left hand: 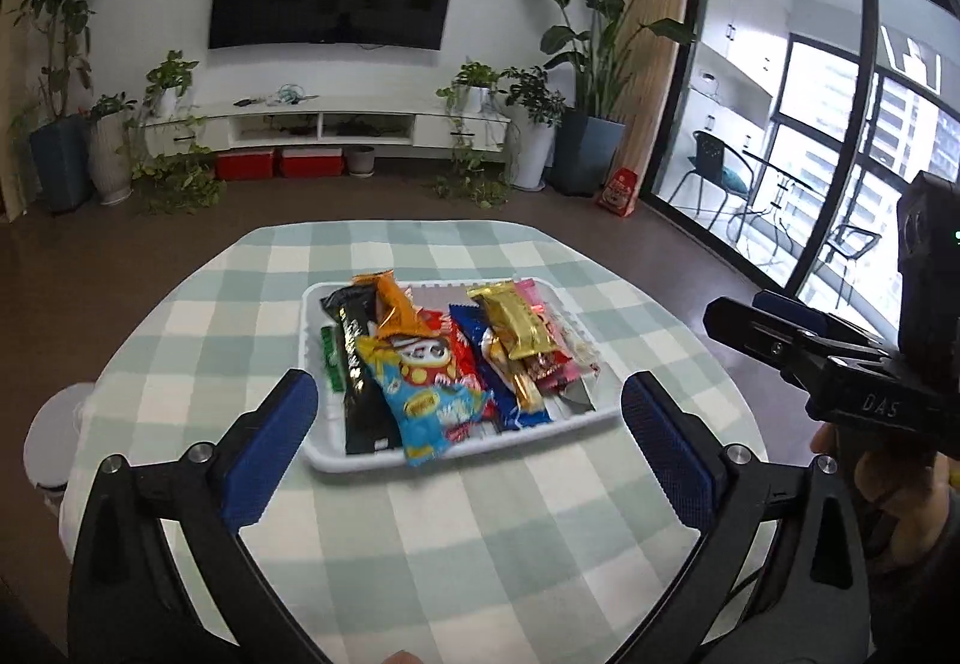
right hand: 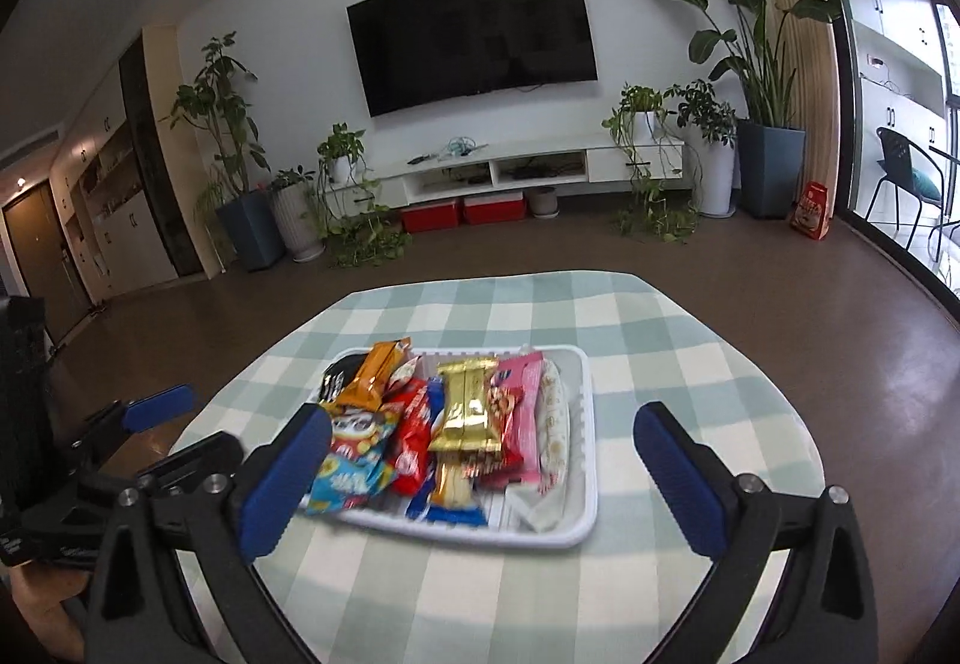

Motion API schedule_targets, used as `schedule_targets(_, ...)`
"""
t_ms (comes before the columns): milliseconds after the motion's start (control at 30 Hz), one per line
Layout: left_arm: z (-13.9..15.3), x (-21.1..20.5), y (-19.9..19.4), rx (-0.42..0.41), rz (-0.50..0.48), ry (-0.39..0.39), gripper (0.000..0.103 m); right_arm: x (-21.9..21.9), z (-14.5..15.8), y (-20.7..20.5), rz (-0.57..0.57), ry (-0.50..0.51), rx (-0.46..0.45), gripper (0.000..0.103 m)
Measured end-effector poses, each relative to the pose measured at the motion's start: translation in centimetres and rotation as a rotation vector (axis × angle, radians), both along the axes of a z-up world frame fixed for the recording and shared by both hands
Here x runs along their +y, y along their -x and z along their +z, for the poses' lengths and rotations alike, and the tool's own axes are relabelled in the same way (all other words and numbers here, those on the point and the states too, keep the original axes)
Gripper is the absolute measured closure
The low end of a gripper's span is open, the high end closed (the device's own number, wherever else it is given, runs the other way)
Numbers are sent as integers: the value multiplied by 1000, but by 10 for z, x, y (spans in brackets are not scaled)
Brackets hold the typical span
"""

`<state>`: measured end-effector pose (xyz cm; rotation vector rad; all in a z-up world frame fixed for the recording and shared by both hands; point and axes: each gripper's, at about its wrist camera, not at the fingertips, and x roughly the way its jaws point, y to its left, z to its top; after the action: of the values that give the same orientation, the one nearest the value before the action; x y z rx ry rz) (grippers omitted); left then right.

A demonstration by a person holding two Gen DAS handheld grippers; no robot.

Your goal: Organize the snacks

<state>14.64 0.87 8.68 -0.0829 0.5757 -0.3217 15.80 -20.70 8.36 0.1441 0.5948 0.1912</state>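
Note:
A white tray (left hand: 318, 457) sits mid-table, filled with several snack packs: a gold bar (left hand: 517, 325) on top, an orange pack (left hand: 391, 307), a black pack (left hand: 360, 382), a light blue pack (left hand: 420, 406) at the front. The tray also shows in the right wrist view (right hand: 585, 424), with the gold bar (right hand: 467, 406) and a pink pack (right hand: 523, 412). My left gripper (left hand: 468, 394) is open and empty, hovering in front of the tray. My right gripper (right hand: 483, 424) is open and empty, also short of the tray; it shows at the right edge of the left wrist view (left hand: 780, 334).
The round table wears a green-and-white checked cloth (left hand: 480, 544). Beyond it lie brown floor, a TV stand (left hand: 324, 124), potted plants (left hand: 588, 64) and a glass balcony door (left hand: 810, 124). A white stool (left hand: 51, 442) stands by the table's left edge.

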Motion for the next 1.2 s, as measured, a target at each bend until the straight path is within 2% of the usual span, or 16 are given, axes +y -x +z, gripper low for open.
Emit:
schedule_targets(67, 4, 3, 33, -19, 80, -17, 0, 0, 2, 24, -5, 6, -7, 0)
schedule_targets(167, 10, 3, 71, -68, 92, -68, 0, 0, 8, 51, -18, 4, -15, 0)
schedule_targets(233, 13, 2, 94, -101, 139, -122, 0, 1, 11, 67, -22, 5, -14, 0)
schedule_targets(300, 12, 3, 108, -80, 219, -160, 0, 5, 14, 82, -18, 12, -12, 0)
schedule_targets(433, 10, 11, 125, -14, 231, -87, 0, 12, 15, 111, -16, 43, -17, 0)
schedule_targets(533, 6, 6, 133, 2, 234, -118, 0, 14, 16, 123, -26, 51, -7, 0)
schedule_targets(733, -9, -4, 142, 47, 213, -122, 0, 21, 8, 132, -54, 84, 75, 0)
schedule_targets(1000, -21, -6, 134, 78, 217, -115, 0, 26, -14, 135, -65, 105, 177, 0)
schedule_targets(1200, -31, -3, 124, 108, 228, -114, 0, 28, -23, 133, -71, 118, 211, 0)
